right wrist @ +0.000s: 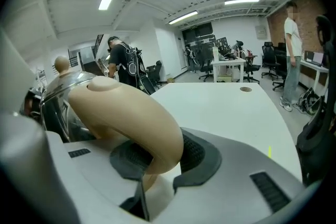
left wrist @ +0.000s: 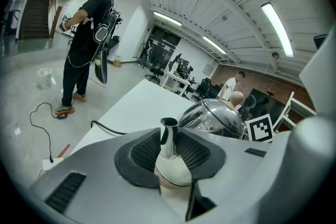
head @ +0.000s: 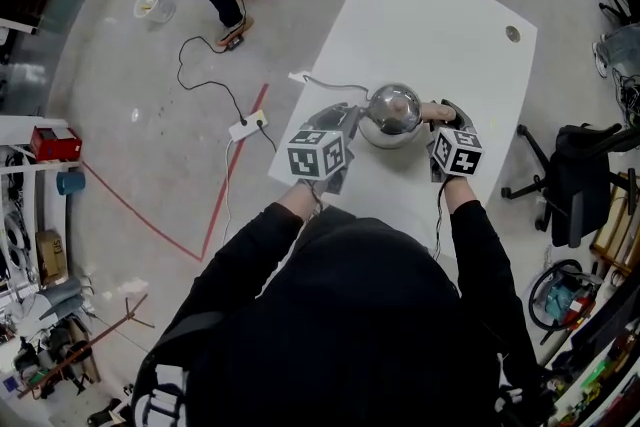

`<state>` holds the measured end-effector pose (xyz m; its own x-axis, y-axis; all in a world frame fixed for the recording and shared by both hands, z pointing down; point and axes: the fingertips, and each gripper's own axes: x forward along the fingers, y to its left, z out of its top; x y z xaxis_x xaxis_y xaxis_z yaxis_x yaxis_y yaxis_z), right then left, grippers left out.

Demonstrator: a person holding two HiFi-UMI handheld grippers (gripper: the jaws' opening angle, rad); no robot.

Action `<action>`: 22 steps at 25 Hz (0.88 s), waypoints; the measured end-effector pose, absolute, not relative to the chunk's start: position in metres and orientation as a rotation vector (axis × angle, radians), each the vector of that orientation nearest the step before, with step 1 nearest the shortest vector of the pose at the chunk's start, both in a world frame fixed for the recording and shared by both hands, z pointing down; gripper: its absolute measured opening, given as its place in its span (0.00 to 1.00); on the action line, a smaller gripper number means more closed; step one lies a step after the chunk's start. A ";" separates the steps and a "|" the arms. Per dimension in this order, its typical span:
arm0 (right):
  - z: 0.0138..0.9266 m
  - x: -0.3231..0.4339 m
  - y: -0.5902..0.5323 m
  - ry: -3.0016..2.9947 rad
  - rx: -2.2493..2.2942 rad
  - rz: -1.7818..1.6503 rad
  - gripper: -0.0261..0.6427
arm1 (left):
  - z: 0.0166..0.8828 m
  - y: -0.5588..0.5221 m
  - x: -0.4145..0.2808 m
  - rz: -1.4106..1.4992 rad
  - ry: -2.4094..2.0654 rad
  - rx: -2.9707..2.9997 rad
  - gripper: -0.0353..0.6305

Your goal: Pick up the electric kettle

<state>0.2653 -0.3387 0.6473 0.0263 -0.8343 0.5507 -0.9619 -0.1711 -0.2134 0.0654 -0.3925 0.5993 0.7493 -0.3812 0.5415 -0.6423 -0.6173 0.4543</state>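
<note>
I work on a white, smooth-topped table with rounded corners. Directly on it, between my left fingers and my right fingers, stands a shiny chrome, dome-shaped electric kettle. Its narrow spout is at the left fingers and its beige curved handle at the right ones. A thin dark power cord lies on the tabletop just beyond my left fingers and reaches the table's edge on that side. A small round grey cable port sits in the top well beyond my right fingers, near the far corner.
</note>
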 end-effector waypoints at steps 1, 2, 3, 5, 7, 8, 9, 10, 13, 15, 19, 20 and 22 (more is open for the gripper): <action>0.648 0.266 -0.339 -1.860 2.092 0.864 0.20 | 0.600 -0.392 0.066 0.528 -0.766 2.300 0.22; 0.648 0.267 -0.338 -1.854 2.099 0.871 0.20 | 0.600 -0.392 0.066 0.532 -0.767 2.305 0.22; 0.648 0.267 -0.338 -1.850 2.101 0.874 0.20 | 0.600 -0.392 0.067 0.538 -0.769 2.315 0.22; 0.649 0.268 -0.338 -1.845 2.102 0.878 0.20 | 0.600 -0.391 0.068 0.560 -0.775 2.341 0.22; 0.649 0.268 -0.338 -1.842 2.105 0.881 0.20 | 0.600 -0.391 0.069 0.583 -0.781 2.363 0.22; 0.649 0.268 -0.338 -1.840 2.108 0.882 0.20 | 0.600 -0.391 0.069 0.591 -0.783 2.370 0.22; 0.649 0.268 -0.337 -1.838 2.110 0.883 0.20 | 0.600 -0.391 0.069 0.597 -0.783 2.374 0.22; 0.649 0.269 -0.337 -1.836 2.112 0.884 0.20 | 0.599 -0.390 0.070 0.602 -0.782 2.377 0.22; 0.649 0.270 -0.335 -1.827 2.111 0.890 0.20 | 0.598 -0.389 0.071 0.606 -0.783 2.372 0.22; 0.647 0.270 -0.335 -1.823 2.112 0.895 0.20 | 0.596 -0.391 0.072 0.604 -0.786 2.365 0.22; 0.642 0.269 -0.334 -1.834 2.135 0.893 0.19 | 0.589 -0.393 0.072 0.621 -0.796 2.387 0.22; 0.640 0.269 -0.332 -1.841 2.146 0.888 0.19 | 0.586 -0.393 0.073 0.614 -0.801 2.400 0.22; 0.634 0.270 -0.330 -1.856 2.168 0.877 0.19 | 0.577 -0.393 0.075 0.581 -0.814 2.426 0.21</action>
<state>0.2696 -0.3300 0.6345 0.0602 -0.8519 0.5202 -0.9428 -0.2197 -0.2507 0.0749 -0.3933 0.5773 0.7287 -0.4262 0.5361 -0.6453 -0.6893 0.3292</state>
